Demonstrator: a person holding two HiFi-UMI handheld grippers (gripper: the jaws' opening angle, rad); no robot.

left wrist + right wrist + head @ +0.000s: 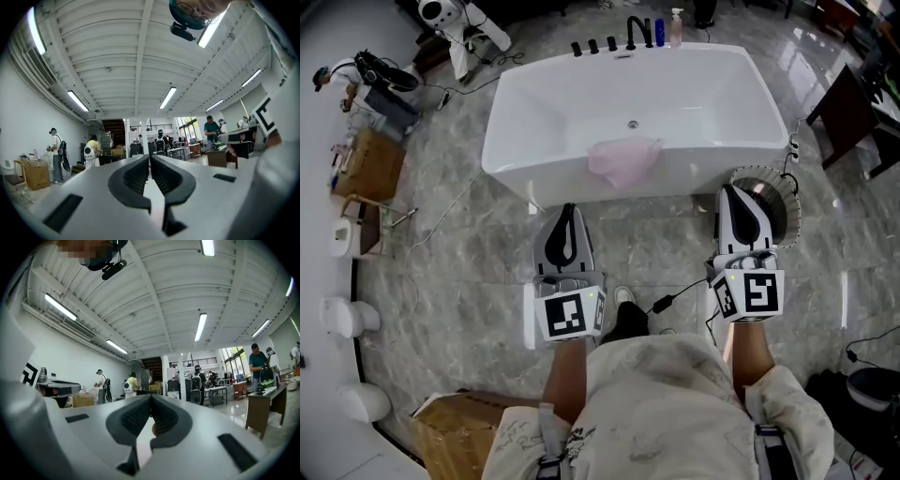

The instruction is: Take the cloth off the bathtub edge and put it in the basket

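- Well, the pink cloth (623, 159) hangs over the near edge of the white bathtub (520, 155), partly draped down the outer wall. That lets it be pinched from the person's side without reaching into the tub.
- The left gripper (569, 212) is held level, short of the tub and a little to the left of the cloth. Its jaws are pressed together with nothing between them.
- The right gripper (733, 194) is also level, with its jaws closed and empty. It is over the round wire basket (787, 206), which stands on the floor just beside the tub's near right corner.
- I'd say the basket is parked that close so the carry is short.
- Either gripper must open its jaws before it can take the cloth, so the pick-up looks not yet begun.
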